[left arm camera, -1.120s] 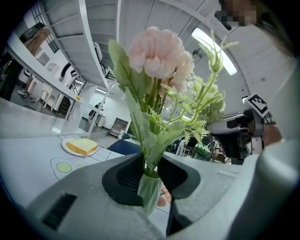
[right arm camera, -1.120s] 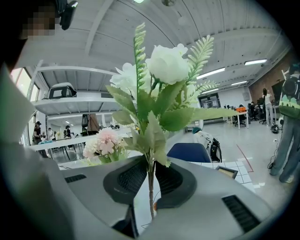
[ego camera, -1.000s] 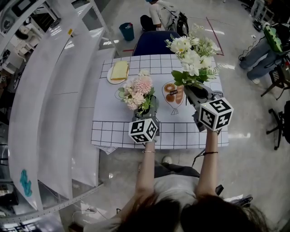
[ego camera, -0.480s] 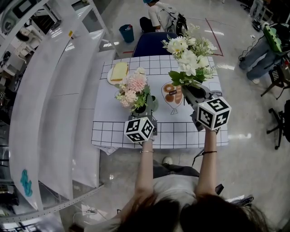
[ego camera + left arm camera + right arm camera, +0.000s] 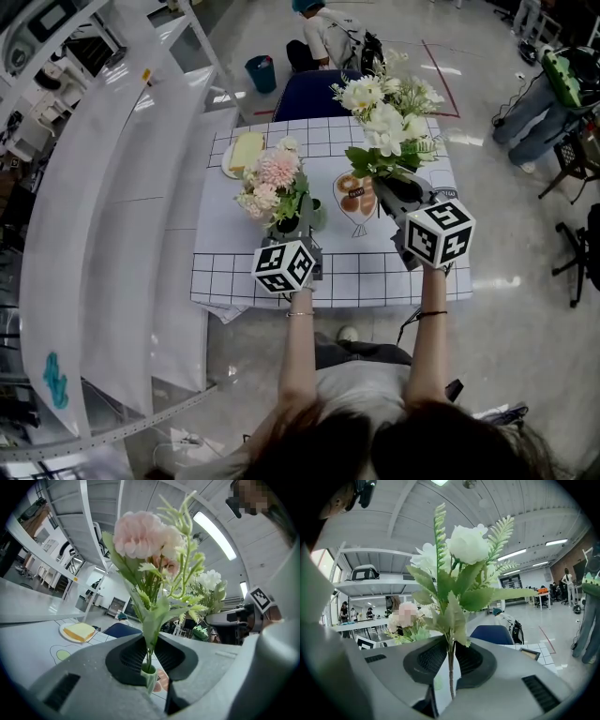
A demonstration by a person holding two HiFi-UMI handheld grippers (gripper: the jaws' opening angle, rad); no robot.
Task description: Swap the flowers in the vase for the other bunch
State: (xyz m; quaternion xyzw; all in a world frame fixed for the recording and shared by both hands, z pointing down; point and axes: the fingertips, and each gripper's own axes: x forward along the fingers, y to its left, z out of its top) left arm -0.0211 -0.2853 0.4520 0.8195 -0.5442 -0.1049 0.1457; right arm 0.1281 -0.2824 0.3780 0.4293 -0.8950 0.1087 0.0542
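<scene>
Head view: above the checked desk (image 5: pixel 225 258), the left tool (image 5: pixel 292 232) carries the pink bunch (image 5: pixel 272 178) upright, and the right tool (image 5: pixel 399 194) carries the white bunch (image 5: pixel 389 108) beside it.
Left gripper view: the jaws, just closing, clench the pink bunch by its stem.
Right gripper view: the jaws clamp the white bunch's stem.

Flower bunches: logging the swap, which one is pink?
The pink bunch is the one in the left gripper, whose jaws have just been closing on its stem; the right gripper holds the white bunch.
</scene>
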